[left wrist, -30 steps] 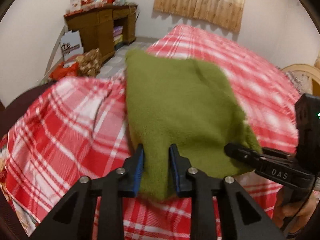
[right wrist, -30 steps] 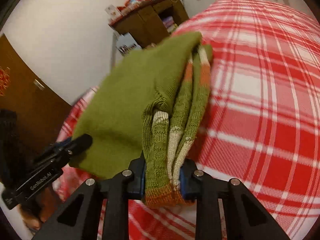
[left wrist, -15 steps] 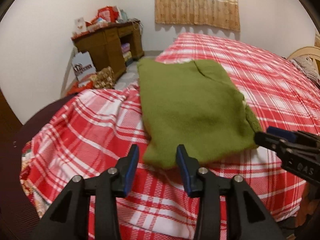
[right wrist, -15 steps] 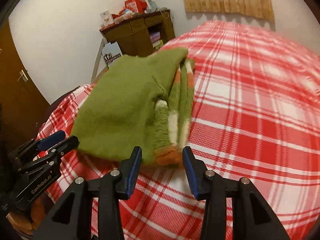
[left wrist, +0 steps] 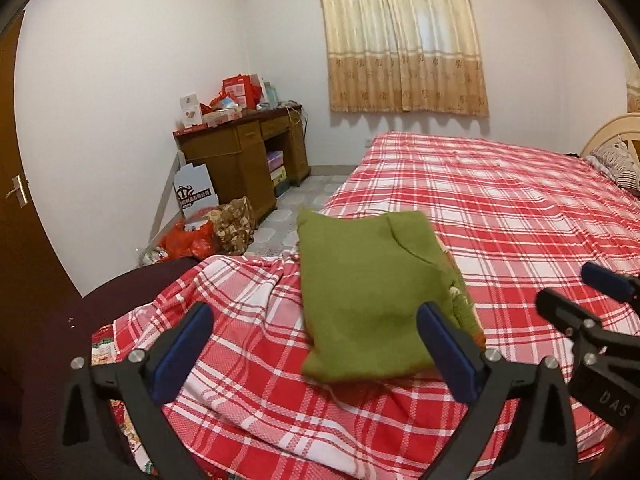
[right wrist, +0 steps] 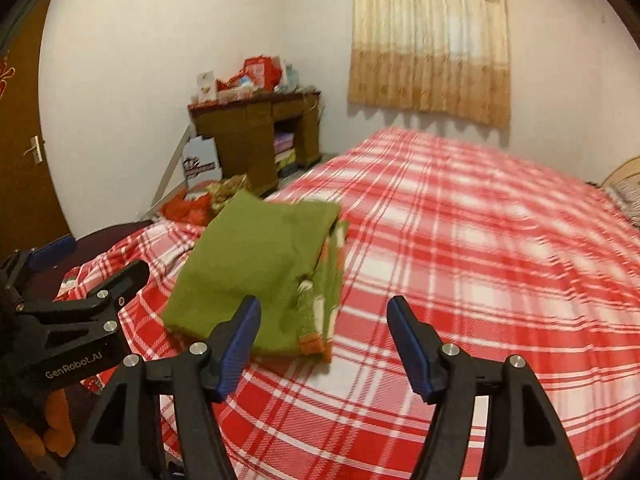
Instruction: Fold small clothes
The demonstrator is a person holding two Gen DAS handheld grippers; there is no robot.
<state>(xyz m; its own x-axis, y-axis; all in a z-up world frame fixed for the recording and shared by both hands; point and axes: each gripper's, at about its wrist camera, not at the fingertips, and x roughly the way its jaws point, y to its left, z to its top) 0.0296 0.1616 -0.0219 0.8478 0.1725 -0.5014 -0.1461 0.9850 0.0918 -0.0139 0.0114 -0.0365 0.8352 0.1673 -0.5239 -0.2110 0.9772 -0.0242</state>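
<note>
I'm seeing the folded green sweater [left wrist: 372, 304] lying near the bed's [left wrist: 520, 216] left edge. My left gripper [left wrist: 316, 356] is spreading wide, my right gripper [right wrist: 324, 340] is opening too; both are gripping nothing, clear of it.

Place: a home bedroom.
Bed [left wrist: 500, 200]: wide, under a red-and-white plaid sheet.
Window: beige curtain [left wrist: 404, 36] drawn.
Corner: wooden desk [left wrist: 244, 156] piled with boxes.
Left edge: brown door [left wrist: 16, 184] with handle.
</note>
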